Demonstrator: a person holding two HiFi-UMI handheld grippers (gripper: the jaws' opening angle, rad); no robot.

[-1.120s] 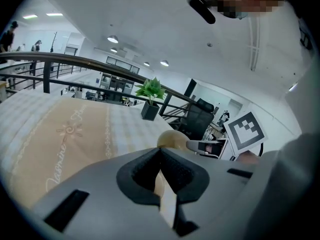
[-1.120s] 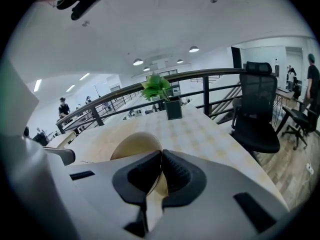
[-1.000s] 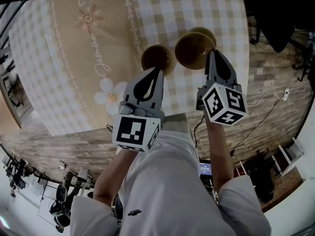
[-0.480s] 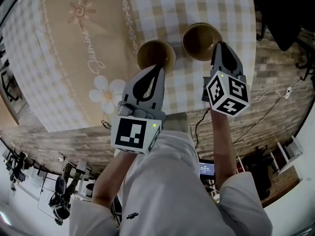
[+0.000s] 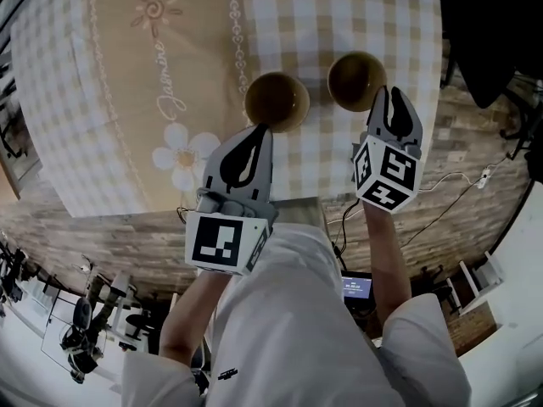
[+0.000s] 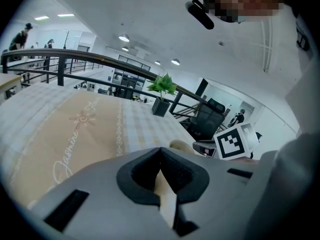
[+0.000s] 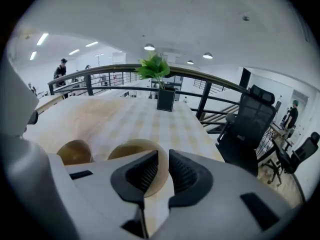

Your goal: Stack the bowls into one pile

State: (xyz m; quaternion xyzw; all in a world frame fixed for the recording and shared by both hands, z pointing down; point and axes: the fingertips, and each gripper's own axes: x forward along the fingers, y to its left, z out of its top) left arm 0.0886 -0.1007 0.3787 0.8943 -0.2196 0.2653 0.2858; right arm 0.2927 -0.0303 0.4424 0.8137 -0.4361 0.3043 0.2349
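Two brown bowls sit near the front edge of the checked tablecloth [image 5: 356, 7]. My left gripper [image 5: 262, 129] reaches the near rim of the left bowl [image 5: 277, 100]. In the left gripper view its jaws are closed to a thin gap filled by a cream strip, which looks like that rim. My right gripper [image 5: 391, 92] is at the right rim of the right bowl [image 5: 355, 79]. The rim of that bowl [image 7: 135, 156] runs between the nearly closed jaws. The left bowl [image 7: 74, 152] lies beside it.
The table's front edge [image 5: 322, 197] is just ahead of my hands, with wood floor and cables [image 5: 458, 181] below it. A potted plant [image 7: 162, 81] stands at the table's far end, and a black office chair [image 7: 250, 129] is on the right.
My right gripper has carried its bowl to the right, away from the left bowl, and it now looks level on the cloth. The left gripper has stayed at its bowl's rim.
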